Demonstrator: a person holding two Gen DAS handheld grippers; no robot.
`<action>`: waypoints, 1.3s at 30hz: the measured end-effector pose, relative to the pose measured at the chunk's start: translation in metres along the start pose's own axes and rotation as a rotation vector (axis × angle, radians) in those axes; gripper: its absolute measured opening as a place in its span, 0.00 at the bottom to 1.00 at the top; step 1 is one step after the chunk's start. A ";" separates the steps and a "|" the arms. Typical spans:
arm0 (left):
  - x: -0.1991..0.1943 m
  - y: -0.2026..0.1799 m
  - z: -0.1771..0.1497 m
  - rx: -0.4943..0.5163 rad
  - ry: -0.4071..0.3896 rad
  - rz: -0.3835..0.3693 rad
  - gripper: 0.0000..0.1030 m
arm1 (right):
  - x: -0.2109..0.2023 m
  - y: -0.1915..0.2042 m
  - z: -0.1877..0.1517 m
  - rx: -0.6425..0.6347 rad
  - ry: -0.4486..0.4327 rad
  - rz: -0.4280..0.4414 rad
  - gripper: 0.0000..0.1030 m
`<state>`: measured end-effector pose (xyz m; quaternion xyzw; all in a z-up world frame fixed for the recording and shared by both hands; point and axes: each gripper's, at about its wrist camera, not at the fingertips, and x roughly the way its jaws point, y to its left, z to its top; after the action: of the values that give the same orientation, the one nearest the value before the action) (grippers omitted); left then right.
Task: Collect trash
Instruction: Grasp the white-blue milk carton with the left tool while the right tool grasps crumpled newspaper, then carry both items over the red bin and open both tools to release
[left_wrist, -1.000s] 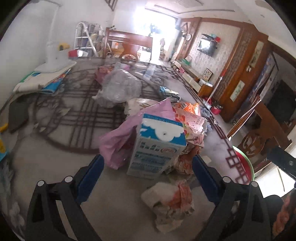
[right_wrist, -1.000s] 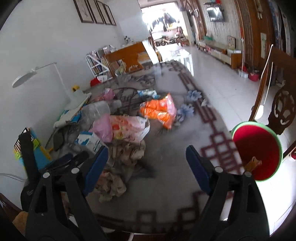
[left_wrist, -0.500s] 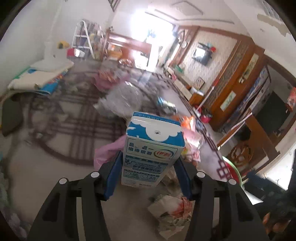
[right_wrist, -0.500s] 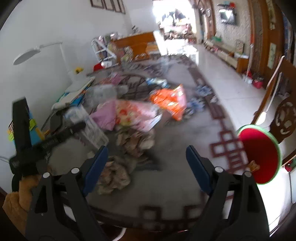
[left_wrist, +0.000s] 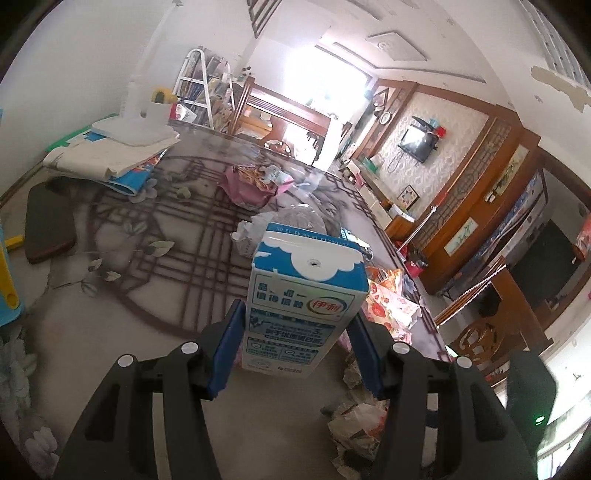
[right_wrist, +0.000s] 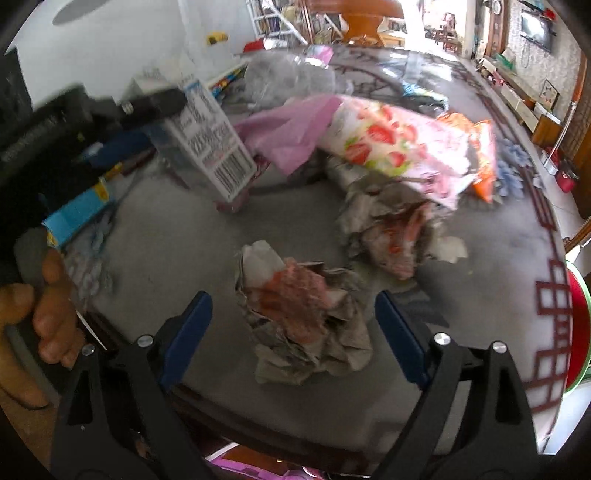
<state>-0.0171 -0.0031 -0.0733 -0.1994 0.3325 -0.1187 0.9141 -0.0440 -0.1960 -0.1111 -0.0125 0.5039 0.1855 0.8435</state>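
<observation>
Left gripper: fingers clamped on the lower half of the milk carton, one pad on each narrow side. Carton upright and, judging by the right wrist view, clear of the bench. Grip sits low on a tall box, so most of the carton stands above the pads. Risk: a quick swing or roll of the wrist could lever it over and let it slip out between the fingers. If any liquid is left inside, the open hole on top could spill.

Right gripper: fingers wide, nothing between the pads yet; they have just been opening further. Crumpled paper wad lies on the bench between and just beyond the fingertips. Right view is blurred. Risks: pads landing on the bench before closing and skidding the wad forward; or pinching only a loose outer fold, so the wad unfolds or drops.

Just beyond that wad: second crumpled wad, close enough to be nudged. Farther out: strawberry-print wrapper and pink plastic bag, loose and light.

To the right of the right fingers, at the bench edge: red bin. Anything pushed toward an edge could fall to the floor instead.

The carton hangs to the upper left of the right fingers; the two grippers work close together and could collide.
</observation>
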 end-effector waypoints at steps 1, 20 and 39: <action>0.000 0.001 0.001 -0.005 -0.001 0.000 0.51 | 0.003 0.002 0.001 -0.003 0.004 -0.002 0.81; 0.005 0.008 -0.003 -0.020 0.006 0.011 0.51 | -0.023 0.004 0.007 0.013 -0.069 0.063 0.44; 0.009 -0.003 -0.008 0.043 0.004 0.049 0.51 | -0.067 -0.035 0.004 0.106 -0.185 0.041 0.44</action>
<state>-0.0162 -0.0115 -0.0828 -0.1714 0.3366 -0.1035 0.9201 -0.0580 -0.2480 -0.0574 0.0596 0.4331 0.1761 0.8819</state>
